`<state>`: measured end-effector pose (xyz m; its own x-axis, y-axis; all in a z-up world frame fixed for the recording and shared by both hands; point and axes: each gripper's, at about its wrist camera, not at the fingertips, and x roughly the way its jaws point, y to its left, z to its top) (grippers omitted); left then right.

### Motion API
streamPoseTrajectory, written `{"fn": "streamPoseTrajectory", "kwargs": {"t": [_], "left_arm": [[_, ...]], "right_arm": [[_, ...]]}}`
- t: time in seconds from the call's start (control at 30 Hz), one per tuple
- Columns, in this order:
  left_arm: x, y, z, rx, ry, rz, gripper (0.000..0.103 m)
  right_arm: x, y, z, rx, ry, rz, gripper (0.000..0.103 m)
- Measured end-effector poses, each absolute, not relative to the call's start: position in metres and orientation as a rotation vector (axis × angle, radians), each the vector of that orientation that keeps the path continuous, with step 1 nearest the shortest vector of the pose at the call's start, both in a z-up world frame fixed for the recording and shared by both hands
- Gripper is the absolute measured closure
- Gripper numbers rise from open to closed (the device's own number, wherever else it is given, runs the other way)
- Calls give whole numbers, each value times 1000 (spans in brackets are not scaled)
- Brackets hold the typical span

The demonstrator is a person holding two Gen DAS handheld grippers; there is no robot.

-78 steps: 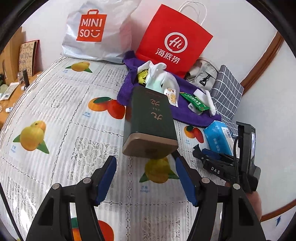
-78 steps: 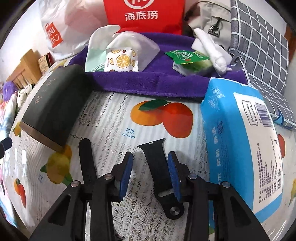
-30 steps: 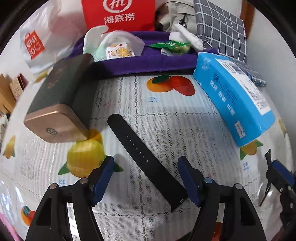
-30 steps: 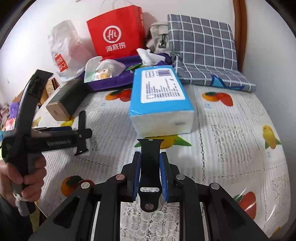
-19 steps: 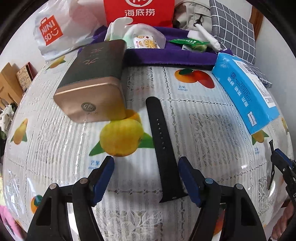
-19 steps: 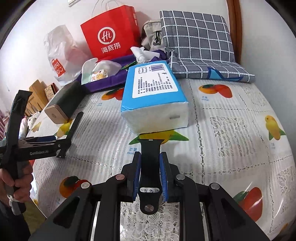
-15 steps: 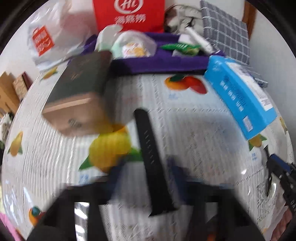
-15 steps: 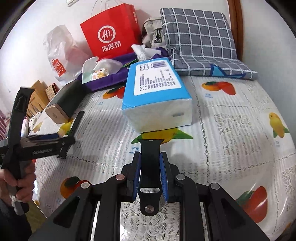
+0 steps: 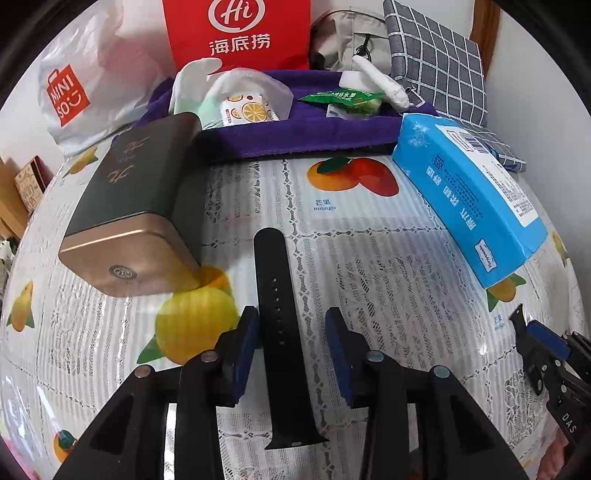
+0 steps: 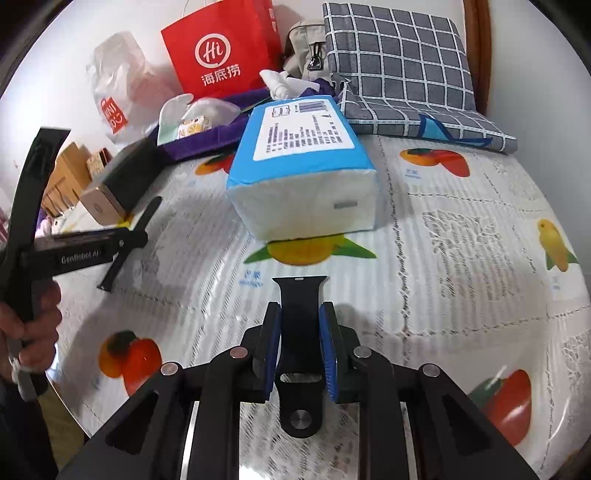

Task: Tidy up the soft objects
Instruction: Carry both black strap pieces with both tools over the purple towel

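Observation:
A long black watch strap with holes point(image 9: 275, 314) lies lengthwise between the fingers of my left gripper point(image 9: 291, 326) on the fruit-print cloth. The jaws are opening: the strap sits against the left pad point(image 9: 246, 343), with a gap to the right pad. My right gripper point(image 10: 300, 332) is shut on a short black strap piece point(image 10: 300, 299), whose pin end hangs below the pads. In the right wrist view, a hand holds the left gripper point(image 10: 123, 238) at the left. The right gripper point(image 9: 535, 343) shows at the left wrist view's right edge.
A blue tissue pack point(image 9: 469, 206) lies to the right, a dark green tin with a gold end point(image 9: 133, 206) to the left. Behind them, a purple towel point(image 9: 295, 136) carries packets. A red paper bag point(image 9: 240, 33), a white shopping bag point(image 9: 85, 85) and a grey checked cushion point(image 10: 399, 66) line the back.
The left gripper's jaws have narrowed from wide apart to close around the long strap, which now runs straight between them instead of slanting. The right gripper stays shut on the short piece.

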<state>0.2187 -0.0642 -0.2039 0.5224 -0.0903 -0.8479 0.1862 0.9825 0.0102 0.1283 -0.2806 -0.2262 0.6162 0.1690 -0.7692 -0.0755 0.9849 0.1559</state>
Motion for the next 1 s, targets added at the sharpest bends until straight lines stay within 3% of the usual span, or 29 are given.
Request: {"fn": "streamPoseTrajectory", "kwargs": {"t": [0.1,0.13,1.0], "left_arm": [[218,-64,-203,106,997,-158,73],[218,-64,-203,114,990,-153,83],[176,-15,-195,-41,1037,-185,84]], "right_arm": [[129,-277,-228,83,868,128,79],[130,-276,-228,77,860,117,79],[115,-262,-213,81,905,76,82]]}}
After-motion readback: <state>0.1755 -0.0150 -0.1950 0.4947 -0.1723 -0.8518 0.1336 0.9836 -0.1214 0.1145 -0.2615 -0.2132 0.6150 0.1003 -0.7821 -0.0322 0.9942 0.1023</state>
